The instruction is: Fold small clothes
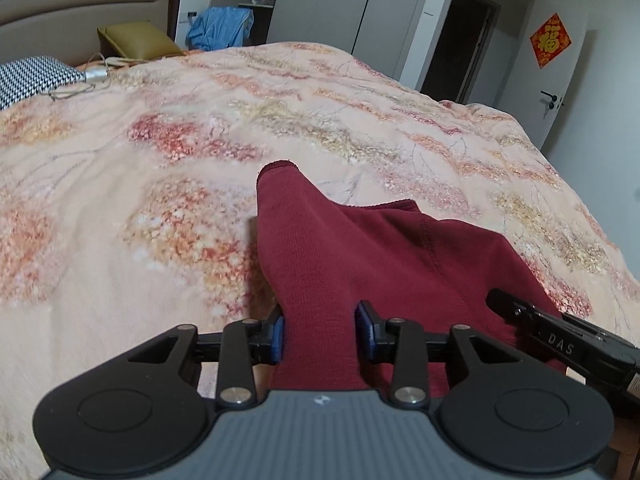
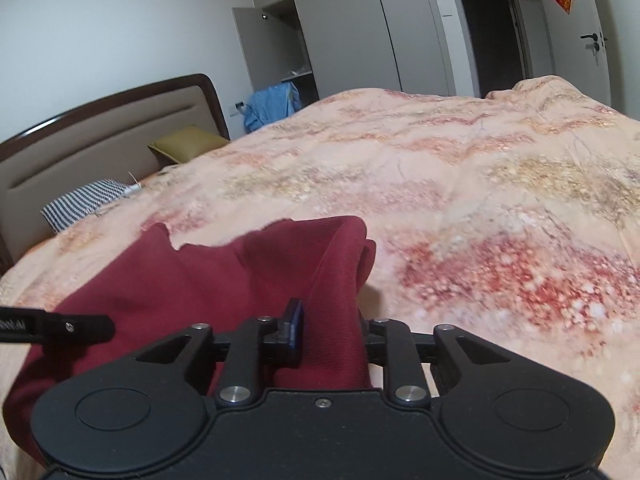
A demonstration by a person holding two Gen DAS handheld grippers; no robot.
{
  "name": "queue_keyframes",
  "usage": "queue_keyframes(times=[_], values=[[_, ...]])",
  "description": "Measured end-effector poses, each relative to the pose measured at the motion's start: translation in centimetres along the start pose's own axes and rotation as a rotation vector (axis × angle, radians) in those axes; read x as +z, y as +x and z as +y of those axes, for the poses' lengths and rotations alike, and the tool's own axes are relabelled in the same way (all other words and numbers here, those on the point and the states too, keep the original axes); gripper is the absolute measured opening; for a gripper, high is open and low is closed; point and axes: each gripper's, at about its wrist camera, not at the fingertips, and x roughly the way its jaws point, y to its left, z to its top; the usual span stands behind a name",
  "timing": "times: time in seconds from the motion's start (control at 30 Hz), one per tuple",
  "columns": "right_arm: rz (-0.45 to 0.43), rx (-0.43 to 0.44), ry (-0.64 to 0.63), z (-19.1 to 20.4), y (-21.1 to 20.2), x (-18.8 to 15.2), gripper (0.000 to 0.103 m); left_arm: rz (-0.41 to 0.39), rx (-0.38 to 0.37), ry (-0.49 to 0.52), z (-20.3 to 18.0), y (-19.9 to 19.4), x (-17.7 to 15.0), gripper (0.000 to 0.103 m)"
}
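Both grippers (image 1: 319, 334) (image 2: 332, 336) pinch 1 dark-red knit garment (image 1: 360, 248) — bunched, creased.

Black tongs (image 1: 319, 332), blue pads (image 1: 277, 338), silver rivets.

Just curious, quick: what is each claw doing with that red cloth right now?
Left gripper: closed on the red cloth, holding a bunched fold.
Right gripper: closed on the same cloth, holding another fold.

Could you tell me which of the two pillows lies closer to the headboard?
The olive-green pillow leans against the headboard; the checked pillow lies nearer the garment.
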Motion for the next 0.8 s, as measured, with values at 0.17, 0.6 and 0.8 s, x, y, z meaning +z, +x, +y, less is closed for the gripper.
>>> queue_keyframes(times=[0.17, 0.6, 0.8], values=[[0.004, -0.027, -0.011, -0.4, -0.1, -0.2, 0.043, 0.008, 0.004, -0.011, 0.1, 0.2, -0.1, 0.049], [-0.092, -0.041, -0.085, 1.1, -4.4, 1.2, 0.088, -0.058, 0.004, -0.138, 1.6, -3.8, 0.2, 0.098], [-0.178, -0.025, -0.112, 2.8, -8.9, 1.9, 0.099, -0.129, 0.018, -0.13, 1.4, -8.5, -0.1, 0.103]])
